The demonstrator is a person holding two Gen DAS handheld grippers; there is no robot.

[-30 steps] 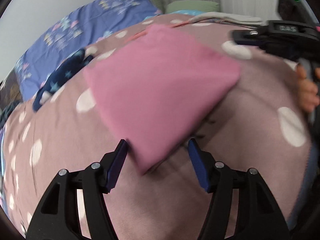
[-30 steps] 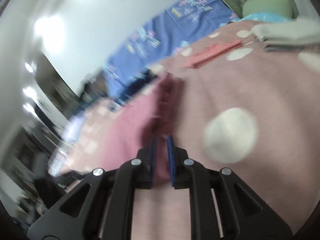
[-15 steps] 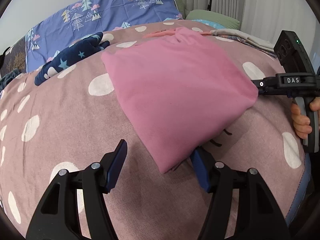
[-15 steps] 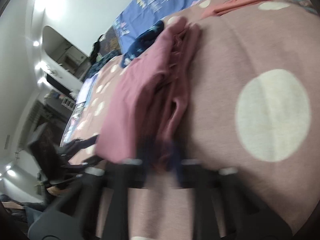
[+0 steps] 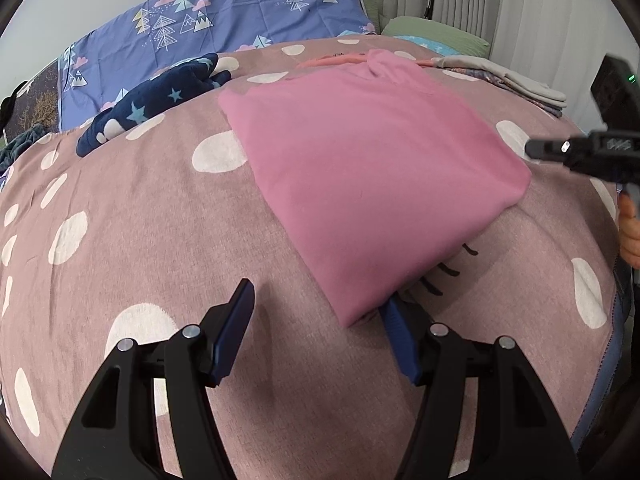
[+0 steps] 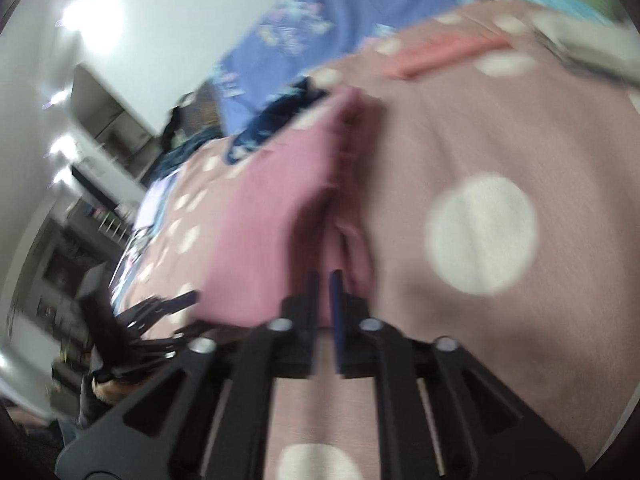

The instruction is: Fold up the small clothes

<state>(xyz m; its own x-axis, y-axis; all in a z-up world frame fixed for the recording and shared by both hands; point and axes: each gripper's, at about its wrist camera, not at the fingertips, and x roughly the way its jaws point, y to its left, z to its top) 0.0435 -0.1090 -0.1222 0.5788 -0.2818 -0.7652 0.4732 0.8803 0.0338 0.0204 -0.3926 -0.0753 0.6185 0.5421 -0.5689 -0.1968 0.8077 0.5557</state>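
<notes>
A folded pink garment [image 5: 372, 176] lies flat on the dotted mauve bedspread [image 5: 140, 248]. My left gripper [image 5: 320, 320] is open at the garment's near corner; the corner lies over the right finger [image 5: 394, 332]. The right gripper's body [image 5: 592, 152] shows at the garment's right edge. In the blurred right wrist view, my right gripper [image 6: 324, 280] has its jaws nearly together at the edge of the pink garment [image 6: 280, 216]; a thin strip of pink cloth appears to sit between them.
A navy star-print garment [image 5: 152, 104] lies at the back left. A stack of folded clothes [image 5: 504, 80] sits at the back right, with a coral piece [image 5: 336, 60] behind the pink one. A blue patterned pillow [image 5: 224, 20] lines the wall.
The pink garment has come down flat on the bed. The left gripper has drawn back a little toward its near corner. The right gripper stays shut at the right edge.
</notes>
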